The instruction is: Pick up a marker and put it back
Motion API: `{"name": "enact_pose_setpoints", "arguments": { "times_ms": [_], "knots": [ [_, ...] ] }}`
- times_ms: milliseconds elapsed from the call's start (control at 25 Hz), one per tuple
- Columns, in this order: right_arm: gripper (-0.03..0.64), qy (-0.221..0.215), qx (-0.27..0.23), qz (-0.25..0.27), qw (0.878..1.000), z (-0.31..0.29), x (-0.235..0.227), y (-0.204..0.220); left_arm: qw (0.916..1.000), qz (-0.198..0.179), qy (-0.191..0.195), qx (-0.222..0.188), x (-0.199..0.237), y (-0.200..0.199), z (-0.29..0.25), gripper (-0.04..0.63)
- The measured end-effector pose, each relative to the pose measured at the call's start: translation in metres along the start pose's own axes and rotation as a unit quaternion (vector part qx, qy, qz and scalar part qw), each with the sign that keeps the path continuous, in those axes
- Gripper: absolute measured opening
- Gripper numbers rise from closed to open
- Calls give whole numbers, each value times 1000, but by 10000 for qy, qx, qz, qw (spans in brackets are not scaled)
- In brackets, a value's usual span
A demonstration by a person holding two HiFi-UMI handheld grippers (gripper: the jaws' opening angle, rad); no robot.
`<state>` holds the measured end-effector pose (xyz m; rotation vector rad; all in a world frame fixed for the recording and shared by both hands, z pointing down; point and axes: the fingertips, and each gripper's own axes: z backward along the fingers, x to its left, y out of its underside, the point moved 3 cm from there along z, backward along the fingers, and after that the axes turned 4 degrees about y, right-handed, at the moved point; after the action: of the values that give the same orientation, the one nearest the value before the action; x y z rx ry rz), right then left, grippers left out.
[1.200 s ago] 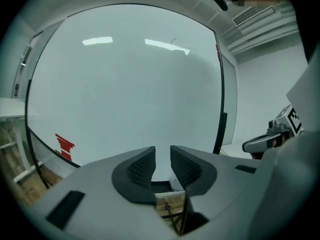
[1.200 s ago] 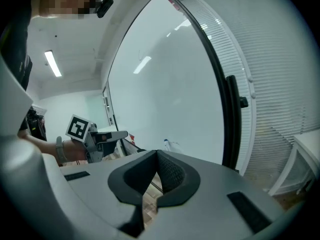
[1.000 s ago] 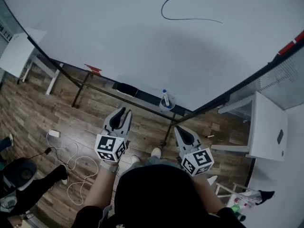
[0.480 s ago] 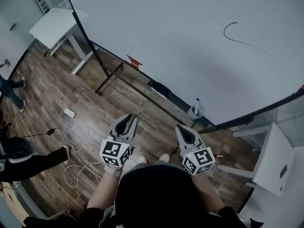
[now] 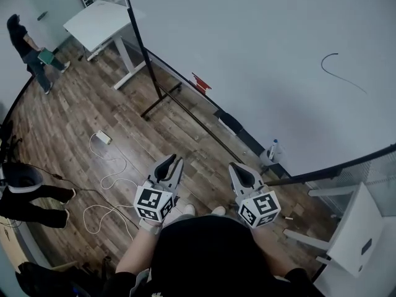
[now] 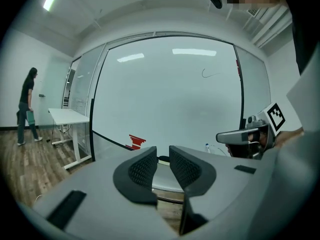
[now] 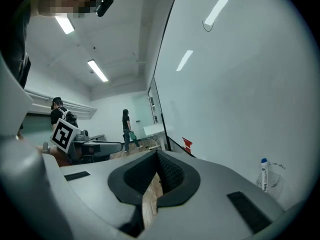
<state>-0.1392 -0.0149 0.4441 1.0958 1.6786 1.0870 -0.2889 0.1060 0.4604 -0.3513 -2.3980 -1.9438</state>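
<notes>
Left claw [image 6: 163, 158] has its jaws a little apart; they have just been closing, with nothing between them. Right claw [image 7: 157, 156] is closed at the tips and empty. Well apart from both, the white marker with a blue cap [image 5: 273, 148] stands upright in a small round holder [image 5: 267, 160] at the lower edge of the large whiteboard [image 5: 247, 42].
</notes>
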Motion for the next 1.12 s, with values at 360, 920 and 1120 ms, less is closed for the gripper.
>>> {"name": "enact_pose_setpoints", "arguments": {
  "times_ms": [360,920,1120],
  "knots": [
    [29,-55,25,53,10000,2,6,-1,10000,25,-19,15,-5,2,9,91],
    [29,165,42,6,9999,15,-3,6,9999,9,151,55,-19,5,1,91],
    [29,249,30,-29,9997,19,-8,7,9998,-26,212,62,-22,3,-2,91]
  ]
}}
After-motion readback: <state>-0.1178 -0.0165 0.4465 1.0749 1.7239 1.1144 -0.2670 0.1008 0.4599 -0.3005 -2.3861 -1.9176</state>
